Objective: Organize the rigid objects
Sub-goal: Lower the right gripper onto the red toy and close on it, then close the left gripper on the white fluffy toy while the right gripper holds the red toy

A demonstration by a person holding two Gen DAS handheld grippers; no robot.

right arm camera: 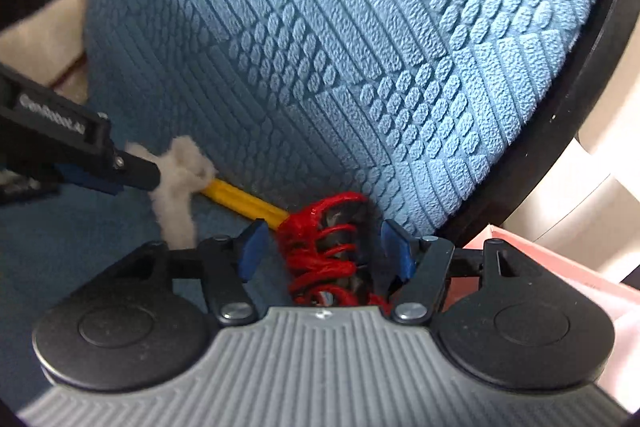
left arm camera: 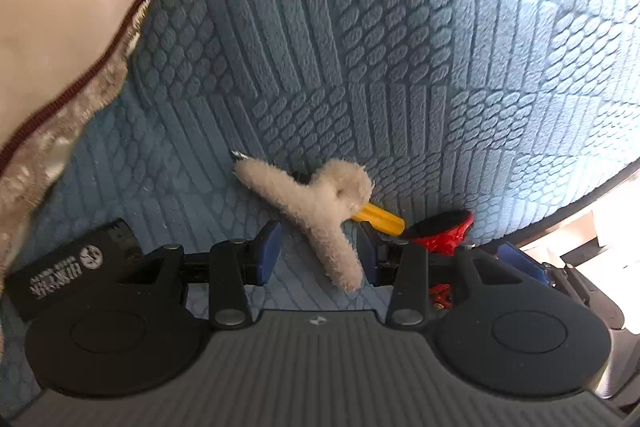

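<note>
The open left gripper (left arm camera: 318,253) straddles a fuzzy clip (left arm camera: 316,207) whose leg points back between its fingers; the open right gripper (right arm camera: 326,251) straddles a red clip (right arm camera: 328,247).

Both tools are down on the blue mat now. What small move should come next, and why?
Probably close the right tool on the red-and-black claw clip: the clip sits between its open blue pads, not yet gripped. The left tool likewise straddles the fluffy cream hair clip, open, with the yellow plastic stick lying between the two clips.
</note>
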